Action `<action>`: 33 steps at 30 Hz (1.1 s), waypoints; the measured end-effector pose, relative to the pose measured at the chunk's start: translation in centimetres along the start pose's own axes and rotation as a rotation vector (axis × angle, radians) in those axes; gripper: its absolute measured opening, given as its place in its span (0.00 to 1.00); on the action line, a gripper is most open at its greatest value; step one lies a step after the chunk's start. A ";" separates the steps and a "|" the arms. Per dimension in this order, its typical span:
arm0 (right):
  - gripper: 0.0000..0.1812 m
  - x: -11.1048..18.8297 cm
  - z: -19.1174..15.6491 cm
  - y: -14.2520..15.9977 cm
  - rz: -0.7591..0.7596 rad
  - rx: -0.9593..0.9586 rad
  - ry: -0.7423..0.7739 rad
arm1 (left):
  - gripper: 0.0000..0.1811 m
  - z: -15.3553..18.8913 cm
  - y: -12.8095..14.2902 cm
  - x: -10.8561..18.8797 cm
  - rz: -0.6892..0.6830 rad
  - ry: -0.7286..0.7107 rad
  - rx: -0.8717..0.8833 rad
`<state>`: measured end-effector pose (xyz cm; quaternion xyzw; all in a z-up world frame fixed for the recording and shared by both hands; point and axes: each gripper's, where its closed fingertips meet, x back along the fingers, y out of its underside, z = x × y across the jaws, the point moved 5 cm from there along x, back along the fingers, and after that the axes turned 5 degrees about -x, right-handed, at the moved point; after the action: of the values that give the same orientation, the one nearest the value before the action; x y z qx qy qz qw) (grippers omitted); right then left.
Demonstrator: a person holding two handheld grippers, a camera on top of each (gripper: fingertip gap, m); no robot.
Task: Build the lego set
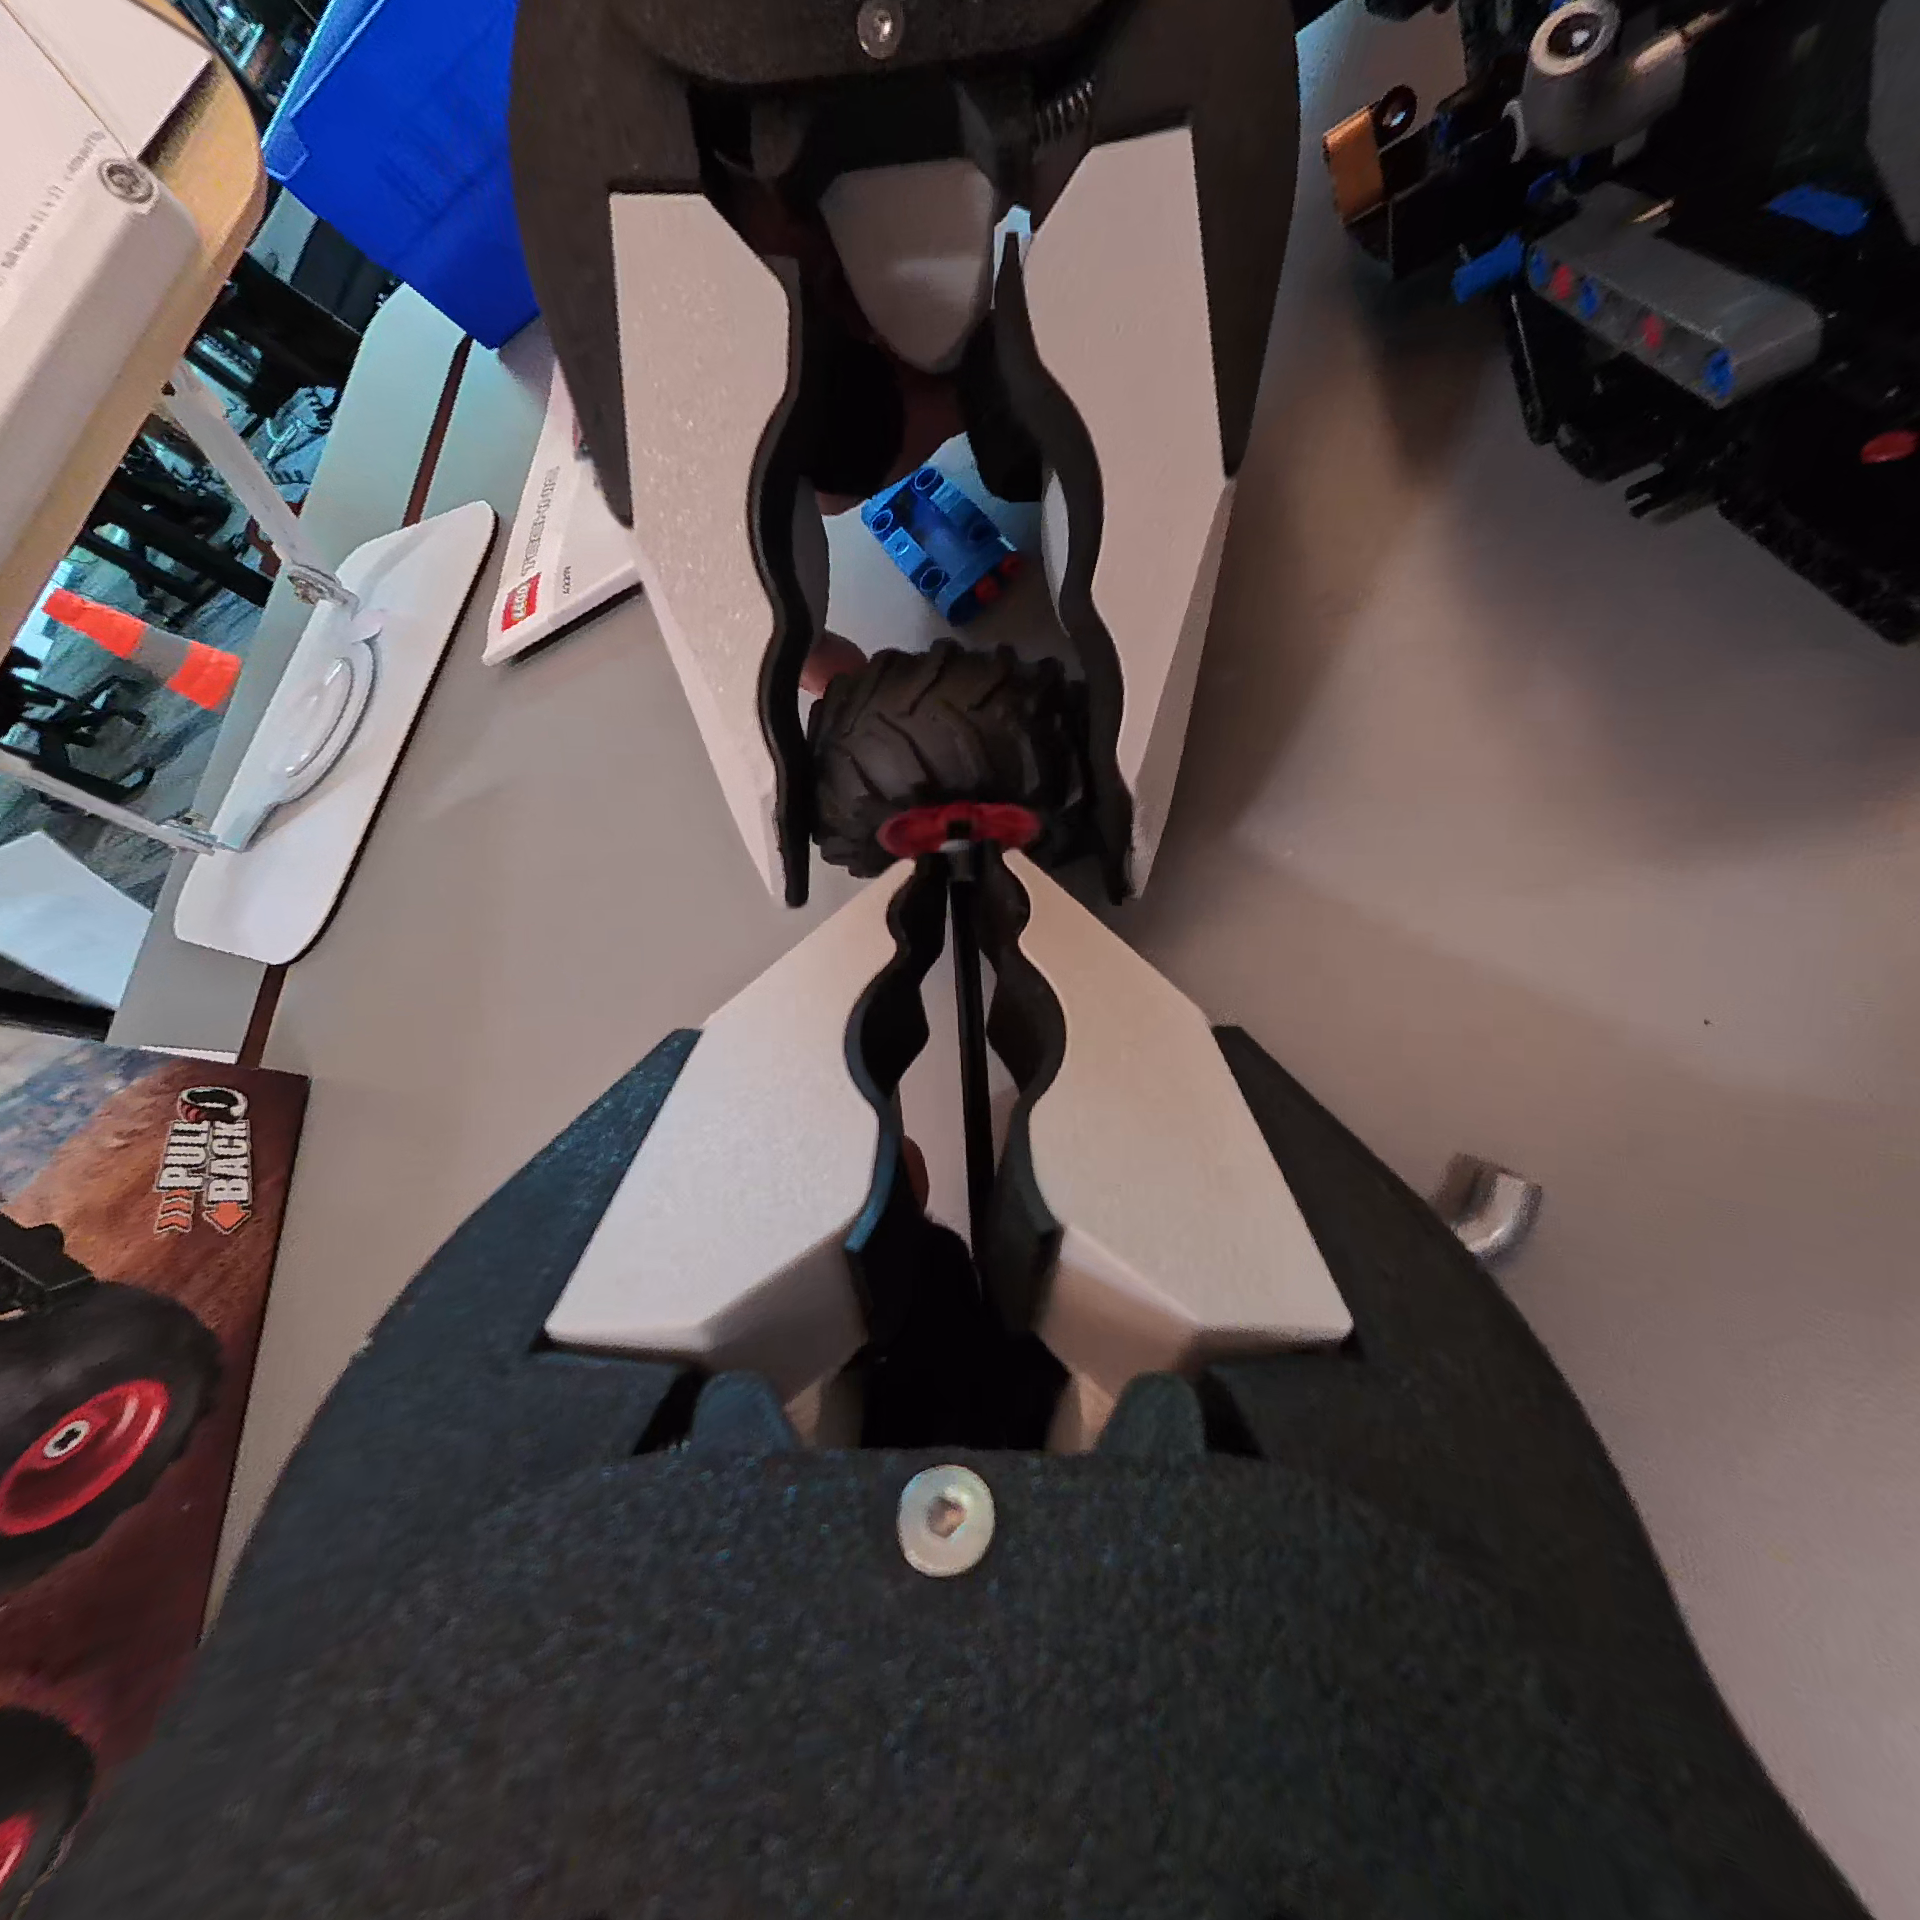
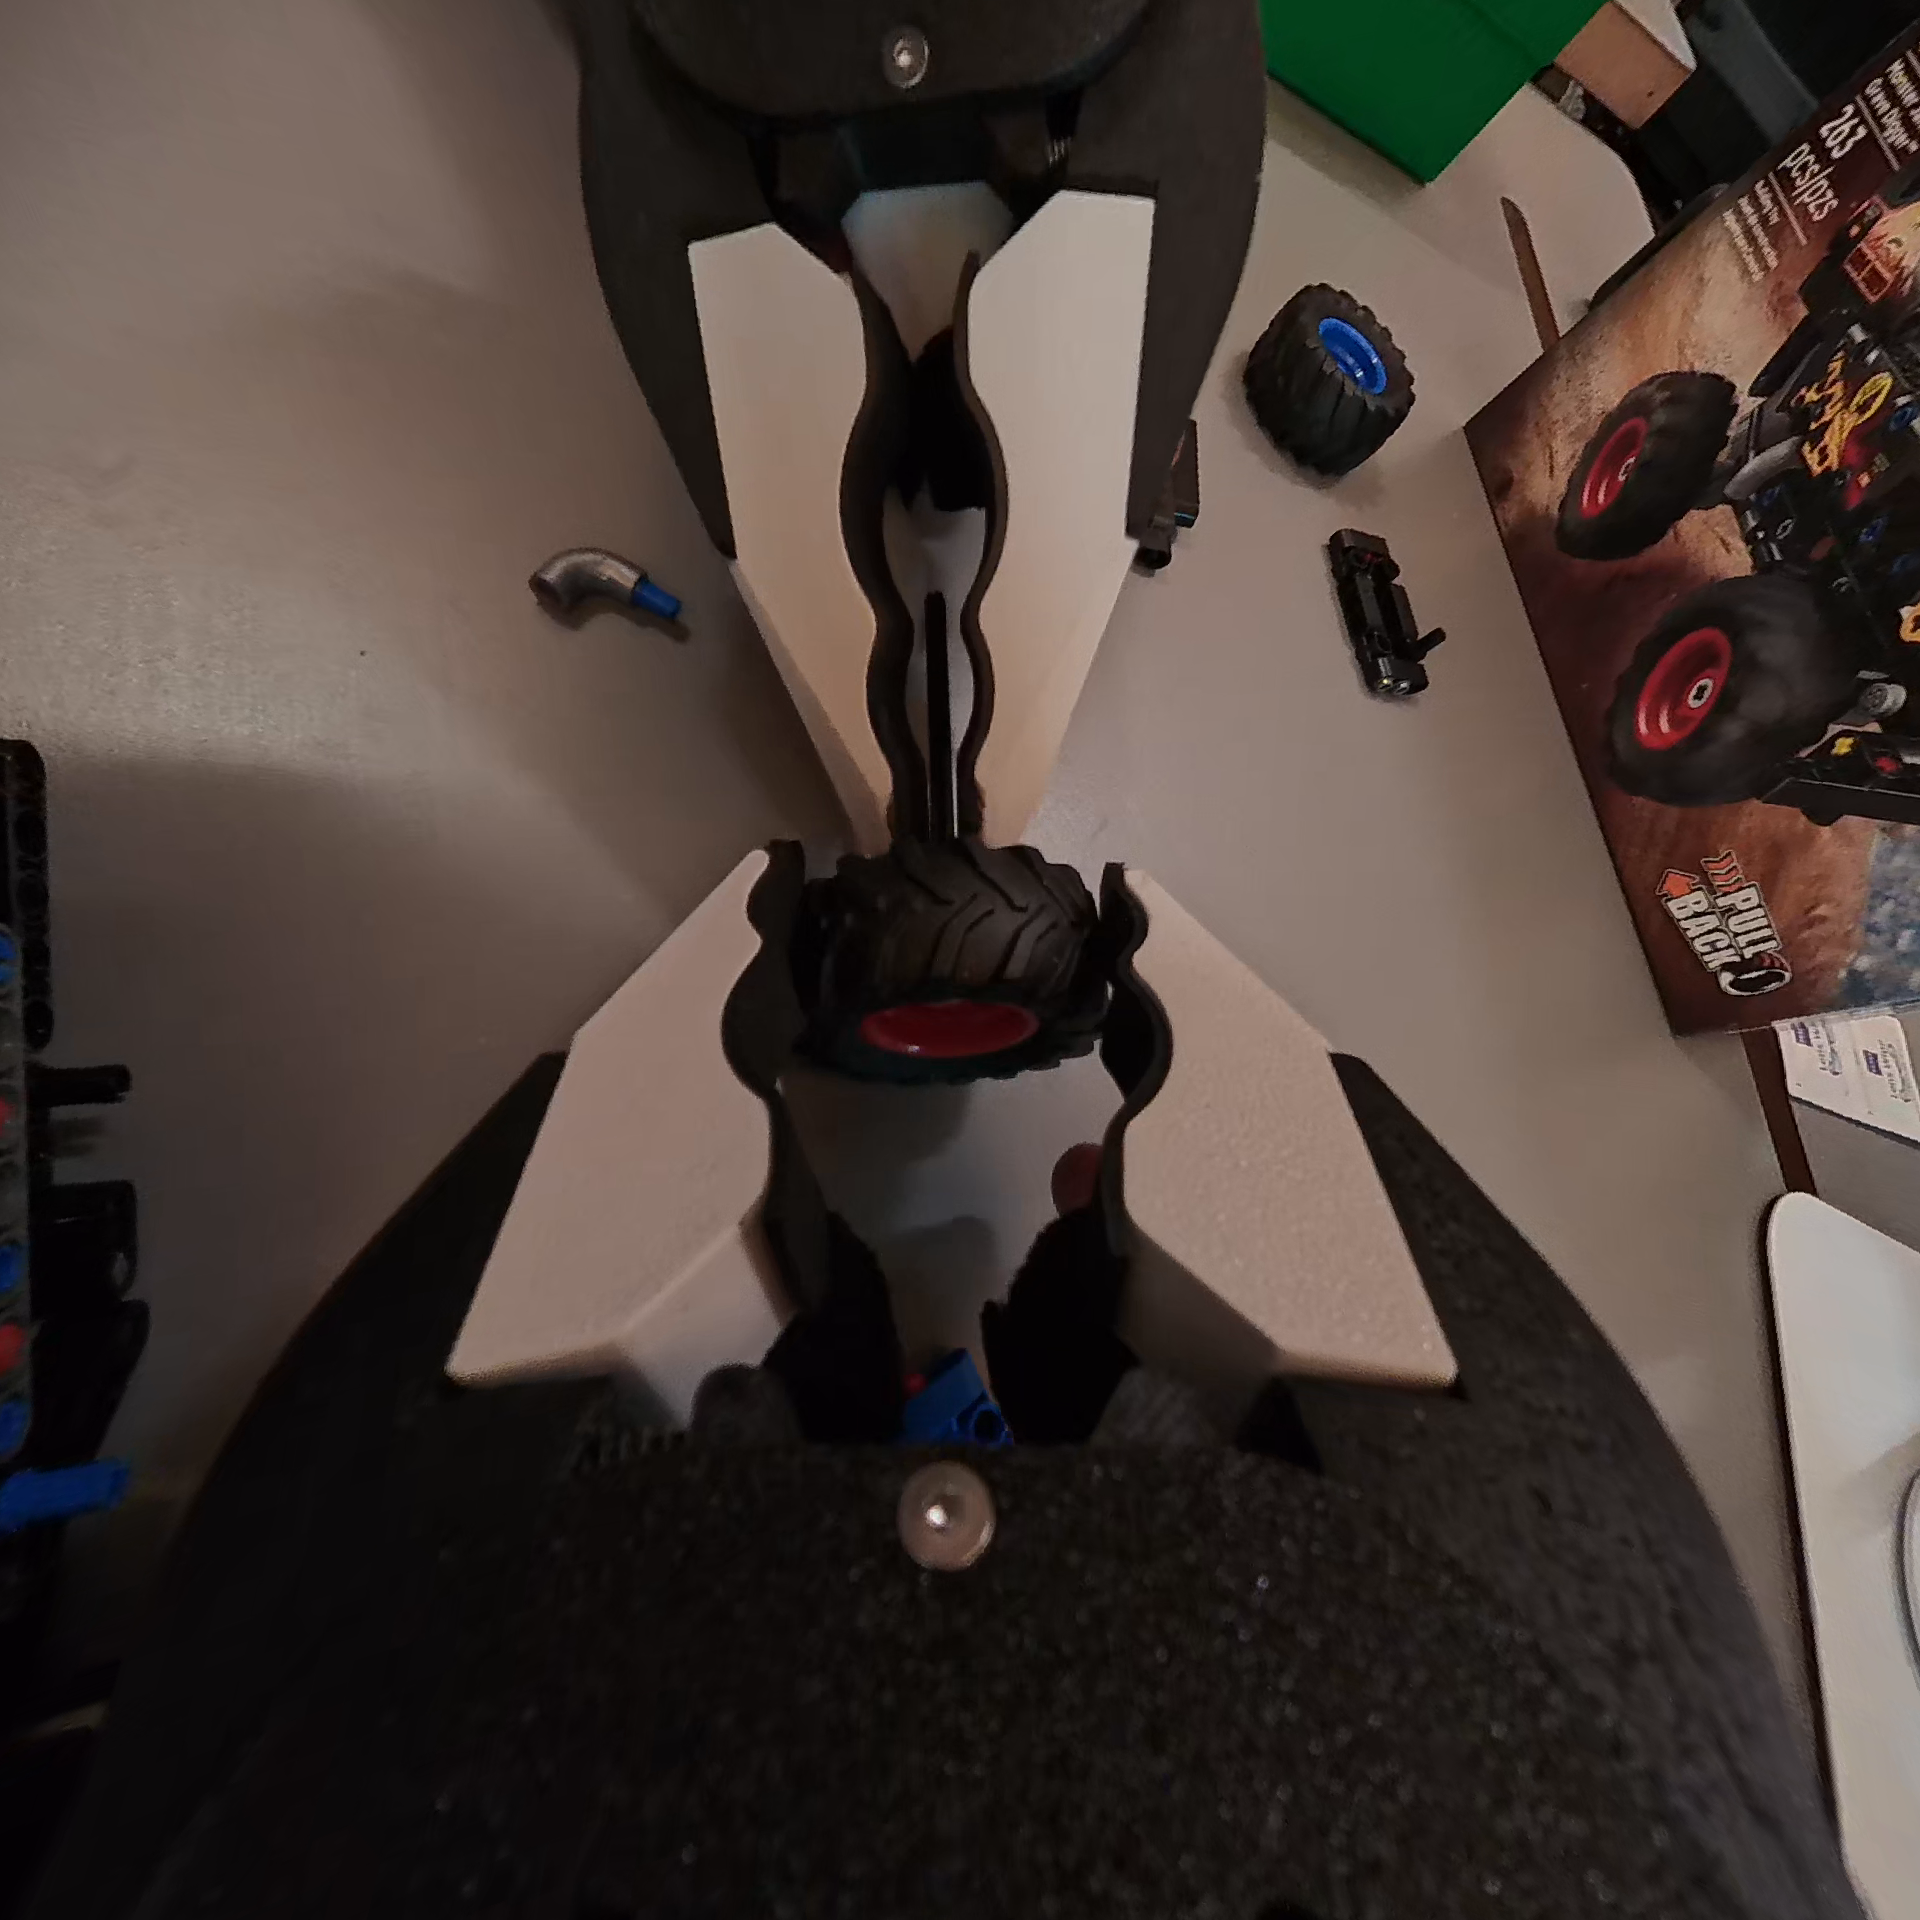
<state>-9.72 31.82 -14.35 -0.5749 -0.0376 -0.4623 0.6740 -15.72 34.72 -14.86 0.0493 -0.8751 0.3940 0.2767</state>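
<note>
Between both grippers, axle [image 1: 971, 1049] points into wheel [image 2: 948, 956].

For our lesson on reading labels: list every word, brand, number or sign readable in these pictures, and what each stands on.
I won't copy writing; these things bear it.
Toy box with a monster-truck picture, at the table's right: large print, readable.
White booklet with a red logo square: printed title.
White carton, upper left: small print, blurred.
White slips below the box: too small.
</note>
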 end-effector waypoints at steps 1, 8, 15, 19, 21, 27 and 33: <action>0.32 0.0 0.0 0.0 0.005 -0.006 -0.002 | 0.03 0.0 0.1 0.1 0.002 0.003 0.006; 0.32 0.1 0.0 0.1 0.004 0.001 0.001 | 0.03 -0.1 0.5 0.6 0.017 0.056 0.039; 0.32 0.5 0.1 0.3 0.015 -0.022 -0.007 | 0.03 -0.5 1.1 1.6 0.041 0.127 0.077; 0.32 0.7 0.2 0.5 0.022 -0.043 -0.015 | 0.03 -0.7 1.7 2.6 0.033 0.159 0.111; 0.32 0.7 0.2 0.4 0.023 -0.036 -0.017 | 0.03 -0.5 2.0 3.0 0.021 0.170 0.121; 0.32 0.5 0.2 0.3 0.030 -0.036 -0.029 | 0.03 -0.2 3.0 4.9 -0.004 0.181 0.185; 0.32 0.2 0.0 0.0 0.042 -0.013 -0.031 | 0.03 -0.1 3.3 6.0 -0.004 0.185 0.191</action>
<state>-9.60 31.68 -14.22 -0.5871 -0.0326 -0.4394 0.6791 -21.71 37.82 -13.89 0.0408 -0.8043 0.4777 0.3511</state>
